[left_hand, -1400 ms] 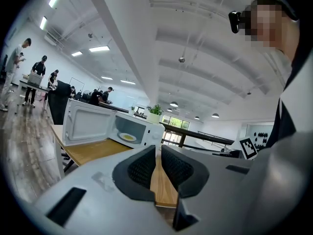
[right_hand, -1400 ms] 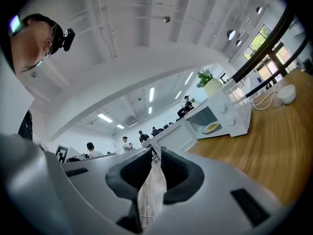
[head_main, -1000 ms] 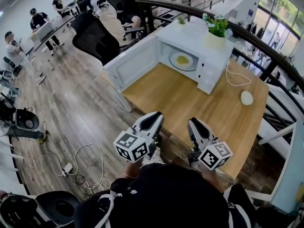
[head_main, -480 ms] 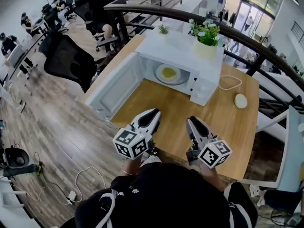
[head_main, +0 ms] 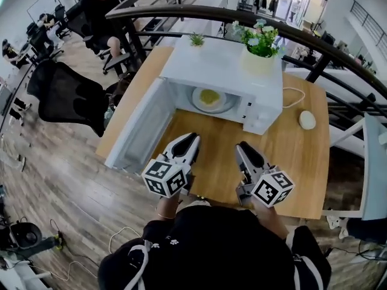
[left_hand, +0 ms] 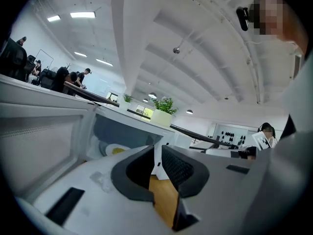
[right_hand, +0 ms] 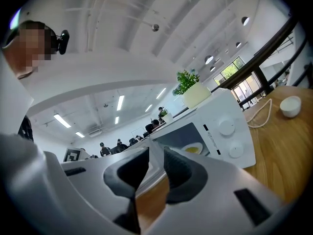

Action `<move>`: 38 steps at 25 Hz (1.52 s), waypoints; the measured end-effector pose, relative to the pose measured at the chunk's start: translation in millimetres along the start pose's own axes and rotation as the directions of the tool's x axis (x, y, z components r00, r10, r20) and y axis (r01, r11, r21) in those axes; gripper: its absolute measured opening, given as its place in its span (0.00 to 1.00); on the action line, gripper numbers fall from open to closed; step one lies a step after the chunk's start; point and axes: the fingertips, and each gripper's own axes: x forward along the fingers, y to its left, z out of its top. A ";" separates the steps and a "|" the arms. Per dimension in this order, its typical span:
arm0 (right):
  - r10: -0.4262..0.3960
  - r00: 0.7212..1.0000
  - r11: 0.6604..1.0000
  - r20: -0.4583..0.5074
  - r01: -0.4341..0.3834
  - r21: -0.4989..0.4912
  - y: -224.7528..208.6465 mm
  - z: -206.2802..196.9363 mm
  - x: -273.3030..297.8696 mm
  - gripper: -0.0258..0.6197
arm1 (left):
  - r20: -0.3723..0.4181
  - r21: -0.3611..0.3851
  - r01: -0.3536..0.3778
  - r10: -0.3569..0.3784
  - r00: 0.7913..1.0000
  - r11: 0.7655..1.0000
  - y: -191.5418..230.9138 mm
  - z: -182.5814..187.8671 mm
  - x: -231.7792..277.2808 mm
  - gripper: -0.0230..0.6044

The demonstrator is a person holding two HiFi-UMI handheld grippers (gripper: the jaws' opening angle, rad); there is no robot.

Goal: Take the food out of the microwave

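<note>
A white microwave stands at the back of the wooden table, its door swung open to the left. Inside lies a white plate with yellow food on it. My left gripper and right gripper hover side by side over the table's near edge, well short of the cavity, both shut with nothing in them. In the left gripper view the plate shows past the door. In the right gripper view the plate sits left of the knobs.
A potted plant stands on the microwave's top. A small white bowl and a white cable lie on the table to the right. A dark curved railing runs behind. A black chair stands left of the table.
The view has swung round and nearer, so the microwave opening now faces me more squarely. Both grippers keep the same shut pose in front of the body.
</note>
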 end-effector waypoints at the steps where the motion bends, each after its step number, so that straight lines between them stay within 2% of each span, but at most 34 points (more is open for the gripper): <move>1: -0.013 1.000 1.000 0.003 0.013 0.002 -1.6 -0.1 4.7 0.16 | -0.006 0.000 0.010 -0.010 1.000 1.000 4.4 1.7 3.5 0.08; 10: -0.067 0.997 0.997 0.045 0.064 0.049 -7.5 -0.3 48.9 0.17 | -0.046 0.024 0.065 -0.064 0.997 0.998 45.1 15.8 32.5 0.08; 18: -0.141 0.989 0.987 0.031 0.139 0.077 -32.6 -1.8 79.8 0.19 | -0.096 -0.017 0.080 -0.082 0.992 0.997 75.6 8.5 65.3 0.08; 23: -0.189 0.982 0.978 -0.003 0.188 0.095 -48.1 -11.7 96.9 0.21 | -0.137 -0.046 0.061 -0.067 0.988 0.997 98.3 -4.2 76.1 0.08; 32: -0.256 0.964 0.958 -0.066 0.262 0.112 -81.7 -28.0 128.8 0.25 | -0.182 -0.054 0.019 -0.028 0.983 0.998 127.8 -19.1 100.0 0.08; 36: -0.294 0.952 0.943 -0.091 0.304 0.135 -97.5 -40.1 137.5 0.27 | -0.214 -0.069 0.007 -0.022 0.977 0.998 136.4 -31.6 106.9 0.16; 38: -0.312 0.945 0.933 -0.097 0.324 0.156 -105.8 -44.7 142.4 0.27 | -0.226 -0.086 0.000 -0.019 0.974 0.996 140.2 -37.1 111.4 0.16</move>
